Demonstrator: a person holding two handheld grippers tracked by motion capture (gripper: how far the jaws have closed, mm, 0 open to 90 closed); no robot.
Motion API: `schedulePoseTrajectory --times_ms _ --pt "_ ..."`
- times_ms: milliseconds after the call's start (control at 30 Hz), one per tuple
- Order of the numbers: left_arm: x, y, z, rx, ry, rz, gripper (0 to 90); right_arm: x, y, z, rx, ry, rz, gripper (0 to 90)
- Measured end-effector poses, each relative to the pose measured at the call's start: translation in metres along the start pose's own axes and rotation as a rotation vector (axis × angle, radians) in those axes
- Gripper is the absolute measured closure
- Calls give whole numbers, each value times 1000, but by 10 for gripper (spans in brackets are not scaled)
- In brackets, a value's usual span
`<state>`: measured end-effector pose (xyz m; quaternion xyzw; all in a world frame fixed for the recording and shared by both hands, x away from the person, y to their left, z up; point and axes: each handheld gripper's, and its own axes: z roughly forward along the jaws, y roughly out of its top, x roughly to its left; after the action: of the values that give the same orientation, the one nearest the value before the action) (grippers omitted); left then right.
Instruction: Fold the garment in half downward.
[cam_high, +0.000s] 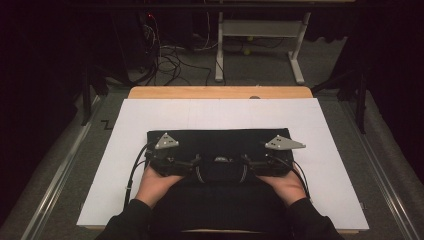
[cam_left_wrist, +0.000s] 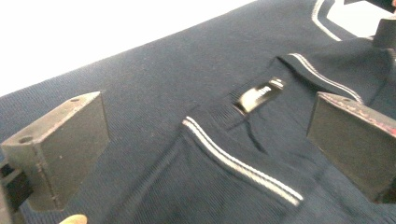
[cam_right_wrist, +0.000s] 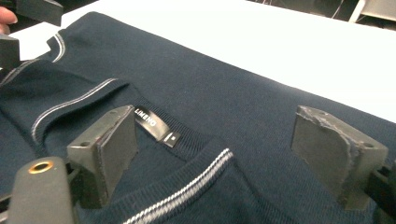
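A dark navy sweater (cam_high: 220, 145) lies flat on the white sheet (cam_high: 320, 130) that covers the table, its collar end at six o'clock, near the person, and its far straight edge at twelve o'clock. The sheet shows bare margins at three, nine and twelve o'clock, with the widest free room at twelve, where a strip of wooden tabletop (cam_high: 220, 92) runs along the far edge. Beyond it stand grey floor, cables and a table frame (cam_high: 260, 45).

The left gripper (cam_high: 192, 162) sits at the collar's nine o'clock side, the right gripper (cam_high: 248, 164) at its three o'clock side, each held in a hand (cam_high: 156, 184) coming up from six o'clock. In the left gripper view the jaws stand wide apart over the white-striped neckline (cam_left_wrist: 243, 168) and the neck label (cam_left_wrist: 259, 94), pads clear of the cloth. In the right gripper view the jaws also stand wide, with the striped collar rim (cam_right_wrist: 187, 191) between them and the label (cam_right_wrist: 152, 122) just beside the jaw at nine o'clock; nothing is pinched
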<state>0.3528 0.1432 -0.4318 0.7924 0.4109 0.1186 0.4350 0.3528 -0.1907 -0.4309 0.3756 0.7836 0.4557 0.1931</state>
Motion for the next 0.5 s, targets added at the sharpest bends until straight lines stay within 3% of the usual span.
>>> schedulePoseTrajectory --times_ms 100,167,333,433,500 --pt "3 6 9 16 12 -4 34 -1 2 8 27 2 -1 210" --pt "4 8 15 27 34 -4 120 -2 1 15 52 -1 11 263" --pt "13 8 36 165 34 -80 217 -4 -1 30 133 -14 50 419" --pt "12 3 46 242 32 -67 269 -4 -4 37 179 -25 46 479" --pt "11 1 50 263 29 -59 283 -3 -6 41 216 -44 40 496"
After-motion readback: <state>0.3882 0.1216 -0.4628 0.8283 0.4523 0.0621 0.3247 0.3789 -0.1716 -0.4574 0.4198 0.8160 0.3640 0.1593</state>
